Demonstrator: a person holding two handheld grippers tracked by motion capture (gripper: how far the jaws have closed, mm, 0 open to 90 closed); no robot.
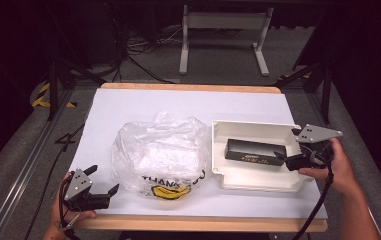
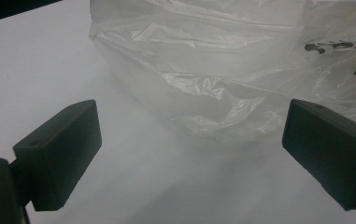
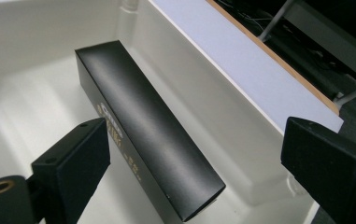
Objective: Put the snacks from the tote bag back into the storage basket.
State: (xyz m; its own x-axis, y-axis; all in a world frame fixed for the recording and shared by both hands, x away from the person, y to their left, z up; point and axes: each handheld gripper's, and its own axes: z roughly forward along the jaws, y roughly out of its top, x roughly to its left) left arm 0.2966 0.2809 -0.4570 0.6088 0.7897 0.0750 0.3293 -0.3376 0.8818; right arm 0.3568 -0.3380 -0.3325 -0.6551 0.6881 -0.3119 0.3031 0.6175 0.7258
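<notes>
The left tongs (image 1: 101, 181) and the right tongs (image 1: 289, 147) are built alike: two flat, blocky jaws of matt black with squared ends, each showing a small round dimple near its base. A brass-coloured threaded insert sits in the black body just below one jaw of each. On top of each body, behind the jaws, lies a grey three-cornered plate dotted with dark screws. A black cable trails back from each body past the bare forearm.
</notes>
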